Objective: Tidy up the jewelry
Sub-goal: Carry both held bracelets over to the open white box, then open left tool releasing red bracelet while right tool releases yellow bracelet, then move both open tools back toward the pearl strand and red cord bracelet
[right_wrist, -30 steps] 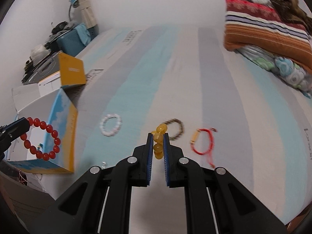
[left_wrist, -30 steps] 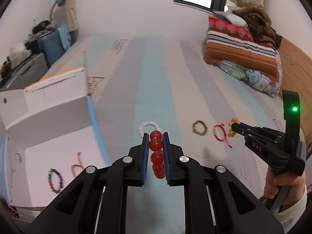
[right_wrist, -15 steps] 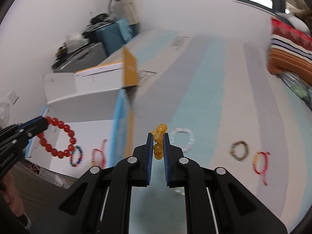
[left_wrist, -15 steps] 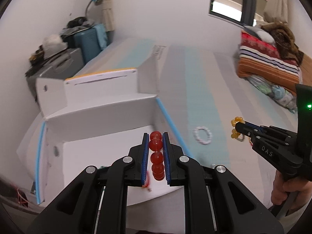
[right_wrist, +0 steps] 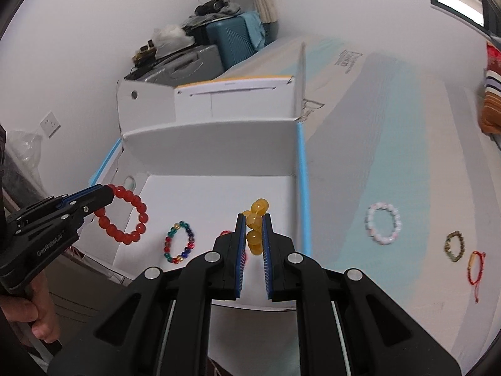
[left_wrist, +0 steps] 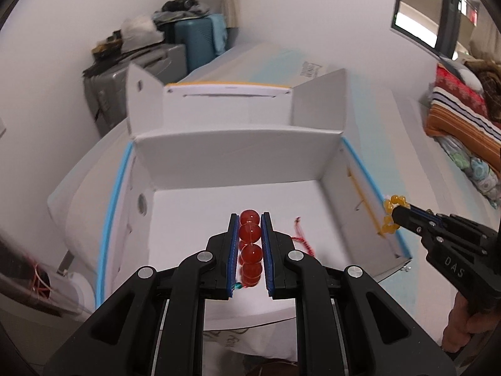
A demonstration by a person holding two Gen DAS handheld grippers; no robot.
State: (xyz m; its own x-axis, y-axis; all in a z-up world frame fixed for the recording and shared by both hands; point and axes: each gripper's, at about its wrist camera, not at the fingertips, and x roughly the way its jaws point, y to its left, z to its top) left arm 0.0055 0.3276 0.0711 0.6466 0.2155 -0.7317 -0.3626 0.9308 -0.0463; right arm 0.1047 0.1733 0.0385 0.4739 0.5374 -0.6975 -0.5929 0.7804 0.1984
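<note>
My left gripper [left_wrist: 250,219] is shut on a red bead bracelet [left_wrist: 250,232], which hangs over the floor of the open white box [left_wrist: 238,153]. From the right wrist view the same left gripper [right_wrist: 106,192] carries the red bead bracelet [right_wrist: 125,219] above the box's left side. My right gripper [right_wrist: 253,217] is shut on a yellow bead bracelet [right_wrist: 255,219] above the box [right_wrist: 219,138]; in the left wrist view the right gripper [left_wrist: 395,211] holds the yellow bracelet [left_wrist: 393,208] by the box's right wall. A multicoloured bracelet [right_wrist: 178,241] and a red cord bracelet [left_wrist: 302,238] lie inside.
On the striped bed cover [right_wrist: 391,125] to the right of the box lie a white bead bracelet [right_wrist: 382,224], a dark bead bracelet [right_wrist: 454,246] and a red cord bracelet [right_wrist: 476,263]. Suitcases [left_wrist: 200,36] stand behind the box; folded blankets [left_wrist: 463,119] lie at far right.
Both grippers have swung left from over the bed cover to over the white box, each still carrying its bracelet. The loose bracelets on the bed now lie off to the right.
</note>
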